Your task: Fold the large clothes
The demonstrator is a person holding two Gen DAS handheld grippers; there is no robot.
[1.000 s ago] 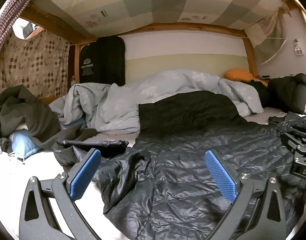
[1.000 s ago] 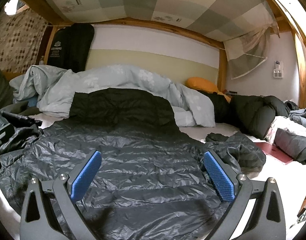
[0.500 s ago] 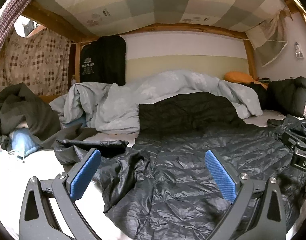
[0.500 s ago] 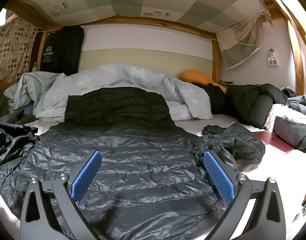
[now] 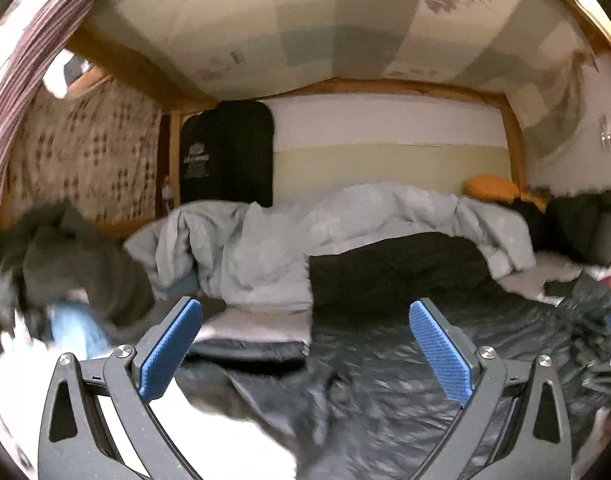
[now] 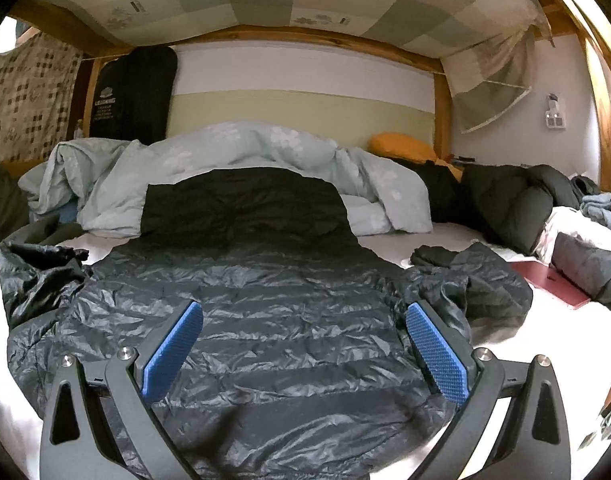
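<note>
Right wrist view looks down on the black puffer jacket (image 6: 273, 320) spread flat on the bed, right gripper (image 6: 305, 350) and left gripper (image 5: 305, 350) both gaping wide, holding nothing.

left gripper (image 5: 305, 354) spread wide, blurred dark jacket (image 5: 405, 392) beneath

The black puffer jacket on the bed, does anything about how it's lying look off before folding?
Yes. The puffer jacket lies spread flat, but both sleeves are bunched rather than laid straight: the right sleeve is crumpled beside the body, the left sleeve is wadded up. Both claws, left and right, are open, holding nothing.
</note>
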